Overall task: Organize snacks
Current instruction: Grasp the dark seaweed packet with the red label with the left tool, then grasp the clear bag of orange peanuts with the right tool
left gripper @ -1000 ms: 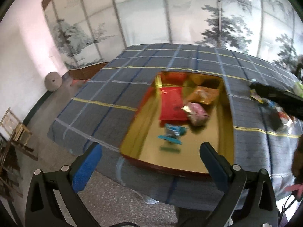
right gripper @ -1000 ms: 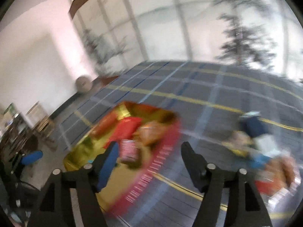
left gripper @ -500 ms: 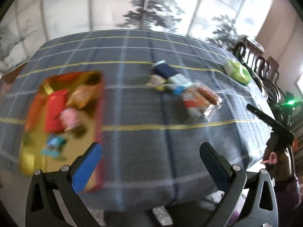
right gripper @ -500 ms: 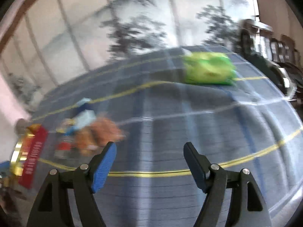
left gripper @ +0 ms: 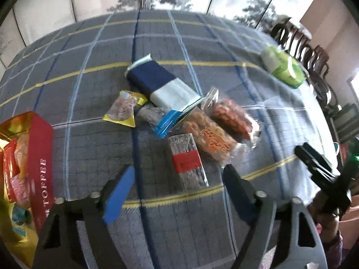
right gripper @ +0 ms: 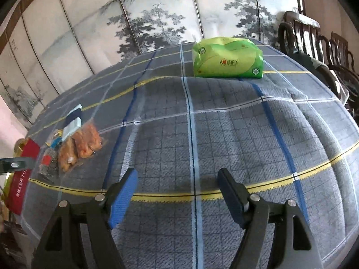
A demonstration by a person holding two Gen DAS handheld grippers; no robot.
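The left gripper [left gripper: 179, 192] has just been closing its jaws, which now stand part open with only checked cloth between them, nothing held. Just beyond its fingertips lies a clear packet with a red label [left gripper: 187, 160], touching two orange snack bags [left gripper: 221, 130] and a navy and white pack [left gripper: 160, 86] in a cluster near the middle of the tabletop [left gripper: 89, 85]. A yellow sachet [left gripper: 122, 112] sits beside them. The red and gold tray [left gripper: 41, 163] of snacks rests at the left edge. The right gripper [right gripper: 177, 192] hovers part open and empty over bare cloth, with wide free room up to the green tissue pack [right gripper: 226, 58] by the far edge
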